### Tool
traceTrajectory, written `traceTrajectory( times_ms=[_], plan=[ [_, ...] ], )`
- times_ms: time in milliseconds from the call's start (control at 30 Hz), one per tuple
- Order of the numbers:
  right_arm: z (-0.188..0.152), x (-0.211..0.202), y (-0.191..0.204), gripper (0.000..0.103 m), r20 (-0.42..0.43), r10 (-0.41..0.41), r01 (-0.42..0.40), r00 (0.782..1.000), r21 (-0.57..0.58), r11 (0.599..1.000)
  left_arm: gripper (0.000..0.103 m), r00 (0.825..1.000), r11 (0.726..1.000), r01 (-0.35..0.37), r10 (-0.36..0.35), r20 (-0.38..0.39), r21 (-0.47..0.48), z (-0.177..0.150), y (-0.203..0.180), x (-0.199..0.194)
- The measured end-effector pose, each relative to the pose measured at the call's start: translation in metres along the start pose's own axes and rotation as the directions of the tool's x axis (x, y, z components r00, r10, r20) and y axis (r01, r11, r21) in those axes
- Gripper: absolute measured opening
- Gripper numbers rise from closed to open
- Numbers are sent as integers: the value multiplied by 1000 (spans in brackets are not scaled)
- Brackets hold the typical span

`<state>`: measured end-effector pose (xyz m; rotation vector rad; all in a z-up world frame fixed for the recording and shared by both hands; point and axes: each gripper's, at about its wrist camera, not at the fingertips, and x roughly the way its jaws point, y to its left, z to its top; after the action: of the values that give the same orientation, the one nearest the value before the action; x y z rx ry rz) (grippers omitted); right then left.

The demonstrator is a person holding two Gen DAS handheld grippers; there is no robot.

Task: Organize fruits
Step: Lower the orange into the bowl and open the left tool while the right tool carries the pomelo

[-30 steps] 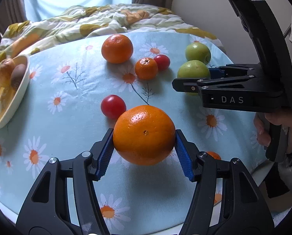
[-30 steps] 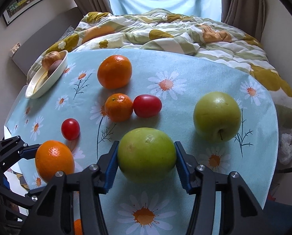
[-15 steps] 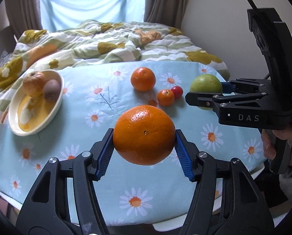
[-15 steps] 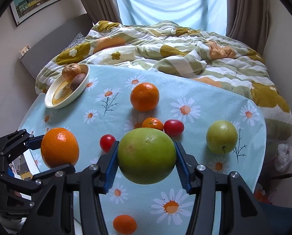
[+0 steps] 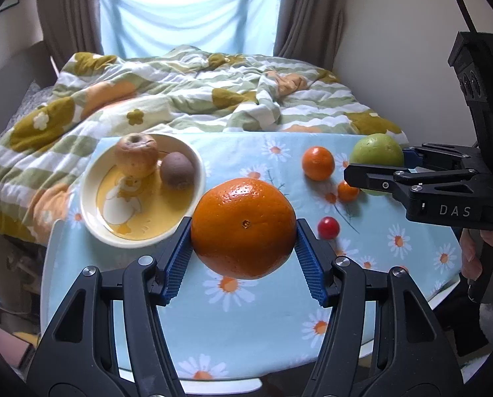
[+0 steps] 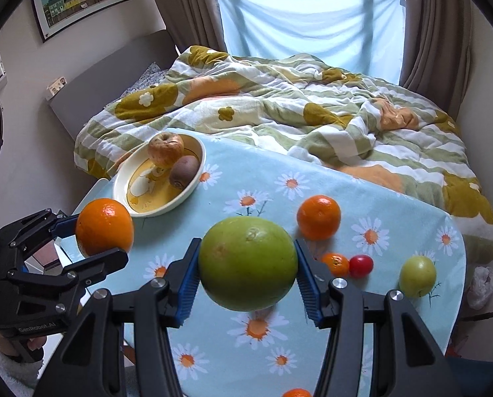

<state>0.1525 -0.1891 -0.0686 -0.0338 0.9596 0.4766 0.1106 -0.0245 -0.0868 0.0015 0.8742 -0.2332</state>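
My left gripper [image 5: 243, 258] is shut on a large orange [image 5: 243, 228] and holds it high above the table; the same orange shows in the right wrist view [image 6: 104, 226]. My right gripper [image 6: 248, 287] is shut on a big green fruit [image 6: 248, 263], also lifted; it shows in the left wrist view [image 5: 377, 152]. A cream bowl [image 5: 94, 211] [image 6: 124, 178] at the table's far left holds a wrinkled apple [image 5: 135, 158] and a kiwi [image 5: 177, 168].
On the daisy tablecloth [image 6: 395, 218] lie an orange [image 6: 318, 216], a small tangerine [image 6: 336, 263], a red tomato [image 6: 361, 265], a green apple [image 6: 417, 276] and another tangerine at the near edge [image 6: 296, 393]. Another tomato [image 5: 328, 227] lies mid-table. A bed with a quilt [image 6: 296, 109] is behind.
Both grippers have risen and pulled back from the table with their fruits. The left one has swung toward the bowl, which now sits nearer the middle of its view.
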Motion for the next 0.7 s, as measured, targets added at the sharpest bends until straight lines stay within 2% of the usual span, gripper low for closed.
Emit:
traceTrajectory(
  times_ms=[367,700],
  plan=[
    [40,39,63,50,-1,-2,2,1000,30,1000,66,1000,1000,-2,2,-9,9,24,94,6],
    [62,86,93,50,-24,-30,32,999,76,997,66,998,999,18,-16,-55,38,41,164,53]
  ],
)
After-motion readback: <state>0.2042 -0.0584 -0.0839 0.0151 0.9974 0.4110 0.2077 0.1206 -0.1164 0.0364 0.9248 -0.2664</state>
